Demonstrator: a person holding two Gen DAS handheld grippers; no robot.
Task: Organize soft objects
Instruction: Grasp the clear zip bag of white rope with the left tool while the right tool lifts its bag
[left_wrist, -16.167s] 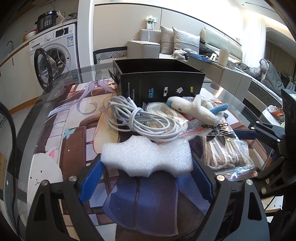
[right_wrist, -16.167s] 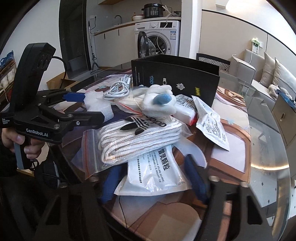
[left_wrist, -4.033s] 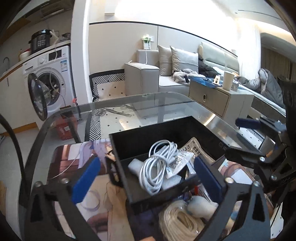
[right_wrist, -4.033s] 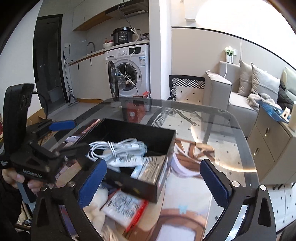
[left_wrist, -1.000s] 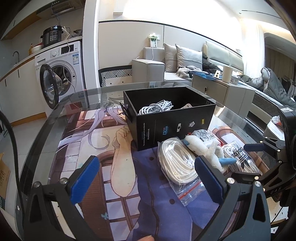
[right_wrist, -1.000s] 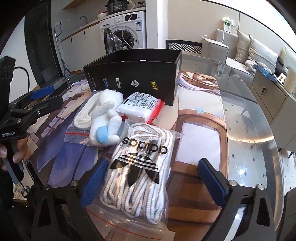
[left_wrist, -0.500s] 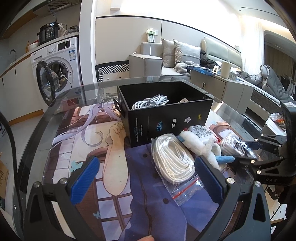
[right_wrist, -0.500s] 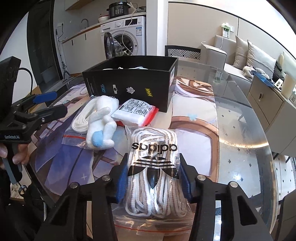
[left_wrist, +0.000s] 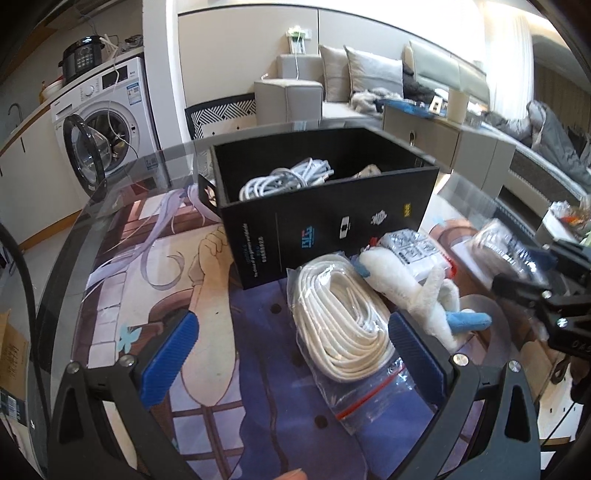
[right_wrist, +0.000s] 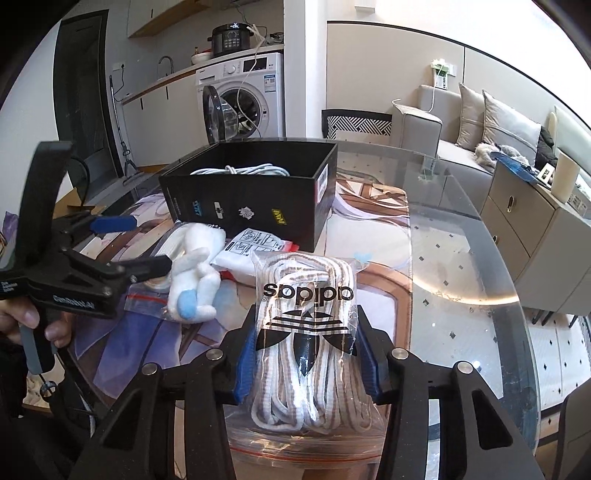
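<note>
My right gripper (right_wrist: 306, 352) clamps the bagged shoelaces (right_wrist: 308, 332), left gripper (left_wrist: 293, 352) open; next, lift them into the black box (right_wrist: 251, 194) at centre frame.

bagged striped laces (right_wrist: 308, 332) lifted off the table; plush toy (left_wrist: 410, 291) and bagged white cord (left_wrist: 341, 321) beside black box (left_wrist: 332, 218).

Both wrist views look down, close, over the table (left_wrist: 110, 192); both share the black box (left_wrist: 332, 214) (right_wrist: 251, 199) at upper centre, probably from opposite sides.
</note>
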